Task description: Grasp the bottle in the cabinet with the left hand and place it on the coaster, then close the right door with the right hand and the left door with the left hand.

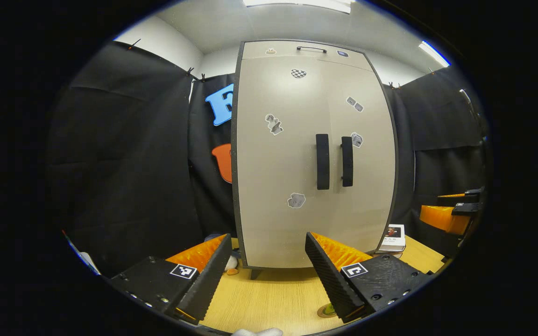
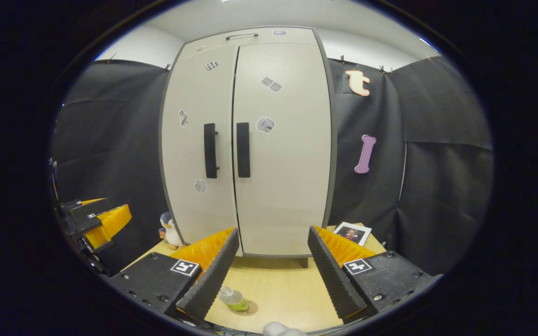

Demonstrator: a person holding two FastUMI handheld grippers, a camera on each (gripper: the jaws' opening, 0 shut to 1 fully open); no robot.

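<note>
Cabinet [image 1: 313, 154]: tall, pale, two doors, standing on the table at 12 o'clock of the left gripper view. Both doors lay shut and flush, several small stickers on their faces.

Left door [image 2: 201, 140] and right door [image 2: 280, 140]: met at a thin seam in the right gripper view. Each carried one upright dark handle: left handle [image 2: 210, 150], right handle [image 2: 243, 150], the pair just beside the seam.

Table [image 2: 278, 284]: light wood, running from under the cabinet toward both cameras.

Left gripper [image 1: 266, 268]: fingers spread wide apart at 6 o'clock of its own view, nothing between them, clear of the cabinet. It also appeared at 9 o'clock of the right gripper view.

Right gripper [image 2: 271, 263]: fingers likewise spread wide, holding nothing, at 6 o'clock of its own view. It also appeared at 3 o'clock of the left gripper view.

Book [image 1: 392, 238]: lay flat on the table at 4 o'clock, just beside the cabinet's right foot.

Penguin toy [image 2: 171, 231]: stood at 8 o'clock, near the cabinet's left corner.

Bottle [image 2: 232, 298]: small, clear, greenish at its base, on the table at 6 o'clock, just beside the right gripper's left finger; apparently upright, though the lens distorted it.

Coaster [image 2: 249, 307]: round, brown, under the bottle, its edge showing.
</note>
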